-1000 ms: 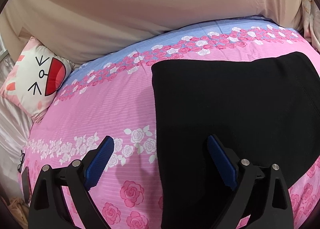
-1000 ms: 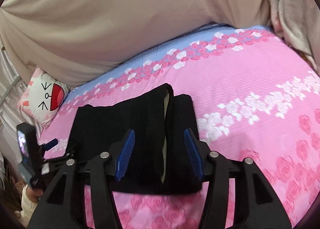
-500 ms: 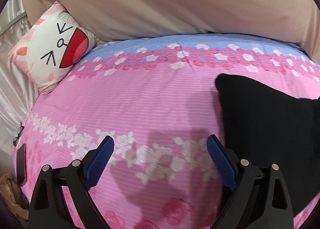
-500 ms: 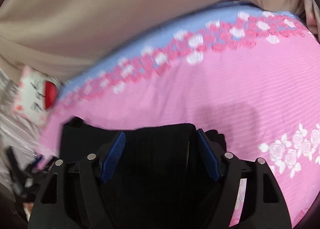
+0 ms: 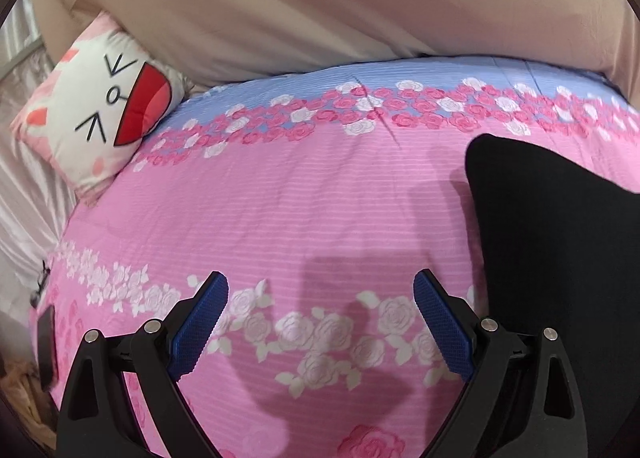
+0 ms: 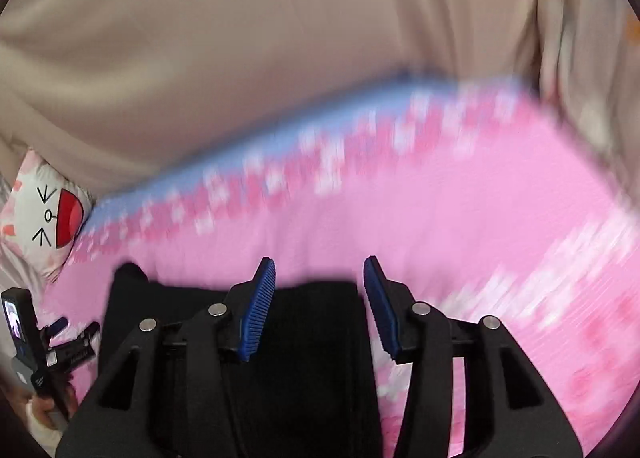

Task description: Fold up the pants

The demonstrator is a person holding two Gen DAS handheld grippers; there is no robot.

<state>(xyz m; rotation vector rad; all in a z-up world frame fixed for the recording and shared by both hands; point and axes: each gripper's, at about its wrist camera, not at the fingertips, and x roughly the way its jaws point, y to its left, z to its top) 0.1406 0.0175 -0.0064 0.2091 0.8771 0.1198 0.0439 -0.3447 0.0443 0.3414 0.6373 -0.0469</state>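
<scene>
Before us, matt black cloth pants (image 5: 560, 258) on our pink printed cotton-like bedspread (image 5: 300, 209); ribbed blue gripper pads (image 5: 440, 322).

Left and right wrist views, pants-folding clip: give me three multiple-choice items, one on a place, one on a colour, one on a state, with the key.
1. In the left wrist view, where do the black pants lie relative to the left gripper?
A. To its right
B. To its left
C. Between its pads

2. What colour are the gripper pads?
A. Red
B. Blue
C. White

3. How does the left gripper stand?
A. Shut on the pants
B. Shut on the cat-face pillow
C. Open over the pink floral bedspread

Key:
1. A, the dark cloth fills the right side, past the right pad.
2. B, both ribbed pads are blue, on black arms.
3. C, the pads stand well apart with only bedspread showing between them.
</scene>
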